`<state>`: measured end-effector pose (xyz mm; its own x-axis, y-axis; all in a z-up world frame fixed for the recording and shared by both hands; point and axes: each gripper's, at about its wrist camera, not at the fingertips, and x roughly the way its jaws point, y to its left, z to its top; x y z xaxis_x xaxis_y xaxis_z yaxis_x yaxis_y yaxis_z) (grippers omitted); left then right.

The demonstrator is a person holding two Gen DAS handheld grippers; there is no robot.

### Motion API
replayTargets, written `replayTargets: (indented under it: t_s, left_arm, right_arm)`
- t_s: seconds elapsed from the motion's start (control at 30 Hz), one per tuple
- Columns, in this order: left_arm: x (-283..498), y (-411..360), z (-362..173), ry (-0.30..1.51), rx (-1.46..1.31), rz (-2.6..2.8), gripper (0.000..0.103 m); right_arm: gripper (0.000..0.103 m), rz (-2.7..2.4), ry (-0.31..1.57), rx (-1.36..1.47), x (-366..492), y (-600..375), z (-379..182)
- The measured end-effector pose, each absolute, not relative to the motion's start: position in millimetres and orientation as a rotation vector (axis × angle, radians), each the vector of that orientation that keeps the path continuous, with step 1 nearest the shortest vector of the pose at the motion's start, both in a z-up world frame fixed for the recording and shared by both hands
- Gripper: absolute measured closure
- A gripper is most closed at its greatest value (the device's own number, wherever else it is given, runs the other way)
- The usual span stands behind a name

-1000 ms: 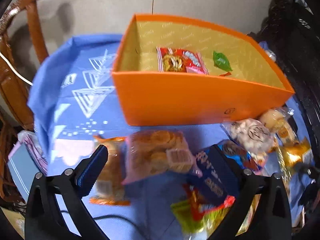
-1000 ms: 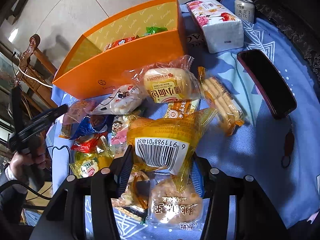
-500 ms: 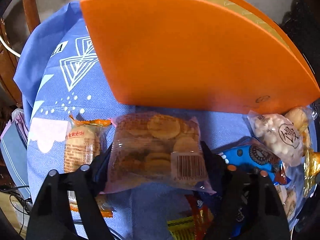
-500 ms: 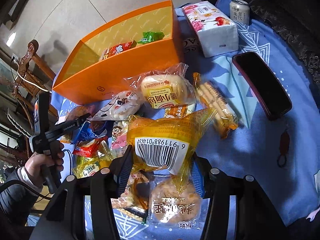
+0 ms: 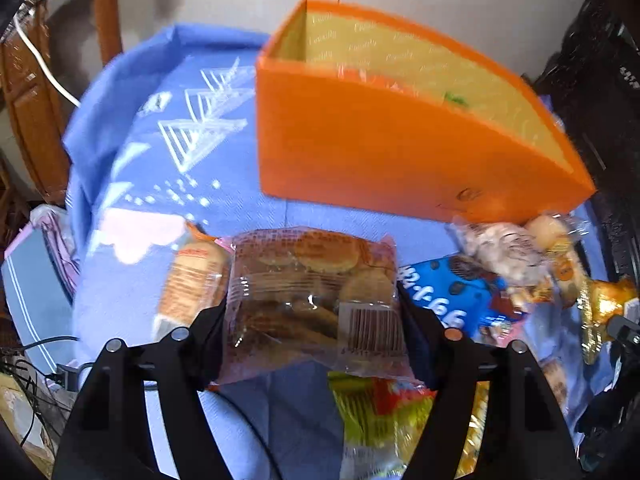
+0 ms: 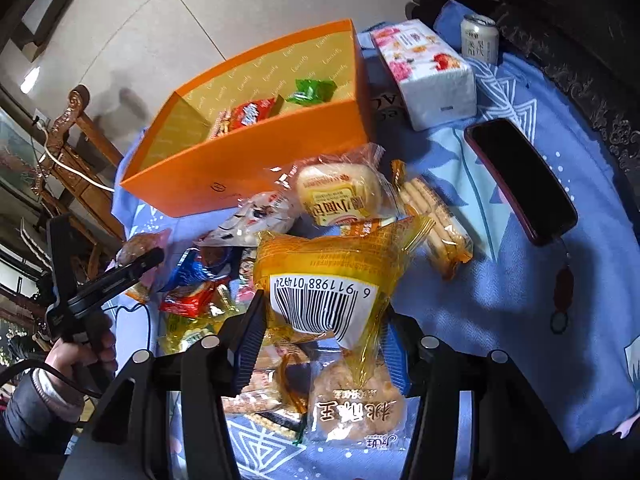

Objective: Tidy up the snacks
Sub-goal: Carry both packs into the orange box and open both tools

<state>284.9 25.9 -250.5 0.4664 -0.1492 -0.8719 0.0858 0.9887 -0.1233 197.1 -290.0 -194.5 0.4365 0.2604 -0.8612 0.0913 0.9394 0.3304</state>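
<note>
Blurred orange box [image 5: 400,148] (contents indistinct) behind left hand-held gripper [image 5: 312,320], just clamped on biscuit packet [image 5: 308,292].

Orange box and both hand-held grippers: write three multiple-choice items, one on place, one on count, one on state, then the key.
1. Where is the tissue pack?
A. inside the box
B. beside the box
C. on the phone

2. How many snacks show inside the orange box?
A. two
B. five
C. none

3. The right hand-held gripper is:
A. empty
B. shut on a can
C. shut on a yellow packet

Key: B, it stands outside the box wall; A, one red, one green; C, its pads press the packet.
</note>
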Motion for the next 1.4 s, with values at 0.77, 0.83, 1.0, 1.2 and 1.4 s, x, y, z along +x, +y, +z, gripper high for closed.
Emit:
replayTargets:
  t_s: [0.77, 0.83, 1.0, 1.2, 1.4]
  left_arm:
    - [362.4, -47.1, -20.5, 0.605, 0.063, -0.255, 0.033]
    - [375.7, -52.3, -20.3, 0.618, 0.075, -0.225, 0.026]
    - [392.8, -51.0, -25.7, 0.652, 0.073, -0.127, 0.004]
    - [385.6, -45.5, -25.8, 0.66, 0.07, -0.113, 0.004]
    - [359.3, -34.5, -28.1, 0.686, 0.037, -0.13, 0.004]
  right_arm:
    - [0.05, 0.222, 0.676, 0.21, 327.9, -267.5, -27.6]
    - [0.041, 0.208, 0.673, 0.195, 343.8, -268.0, -25.2]
    - [0.007, 0.166, 0.693, 0.178, 361.1, -264.9, -25.6]
    - [0.007, 0.186, 0.698, 0.174, 354.1, -255.7, -22.6]
    - [0.005, 0.19, 0.706, 0.161, 329.7, -255.7, -23.2]
